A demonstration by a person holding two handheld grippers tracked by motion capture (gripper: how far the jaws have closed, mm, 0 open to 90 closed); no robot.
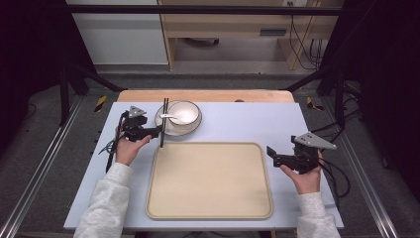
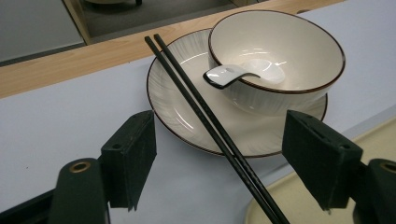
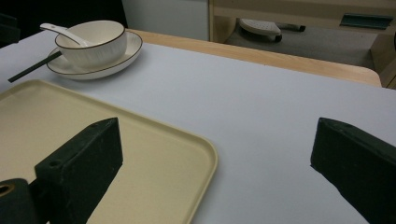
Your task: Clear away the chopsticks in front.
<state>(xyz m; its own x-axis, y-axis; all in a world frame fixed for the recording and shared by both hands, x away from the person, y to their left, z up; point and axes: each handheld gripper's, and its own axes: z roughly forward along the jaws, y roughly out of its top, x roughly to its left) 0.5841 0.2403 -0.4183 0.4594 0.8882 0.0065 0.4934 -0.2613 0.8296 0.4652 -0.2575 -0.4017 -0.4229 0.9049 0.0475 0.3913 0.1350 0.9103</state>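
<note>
- The left hand-held gripper [image 1: 157, 132] sits at the left of the pale blue surface [image 1: 237, 119], just beside the plate [image 1: 163, 126], with its jaws pointing toward the pair of black chopsticks [image 1: 163, 124].
- In the left gripper view its two black jaws stand apart with the chopsticks [image 2: 219, 130] running between them; neither pad touches the sticks, so nothing is gripped.
- The chopsticks lie side by side, touching each other along their length. Their far ends rest on the left rim of the plate [image 2: 177, 116]; their near ends reach down over the surface toward the corner of the tray [image 2: 299, 200].
- A cream bowl [image 2: 280, 60] with a dark rim stands upright on the plate, set toward its far right part. A white ceramic spoon [image 2: 233, 74] lies in the bowl, its handle hanging over the rim toward the chopsticks without touching them.
- The right hand-held gripper [image 1: 271, 152] is held at the right side of the surface, just off the right edge of the beige tray [image 1: 208, 198], well apart from the bowl [image 1: 184, 115].
- In the right gripper view its jaws stand wide apart and hold nothing; the tray corner [image 3: 201, 154] lies below them and the bowl [image 3: 93, 44] on its plate [image 3: 126, 53] shows far off at upper left.
- The tray lies flat in the middle of the surface, near the person's side, with the plate just beyond its far left corner.
</note>
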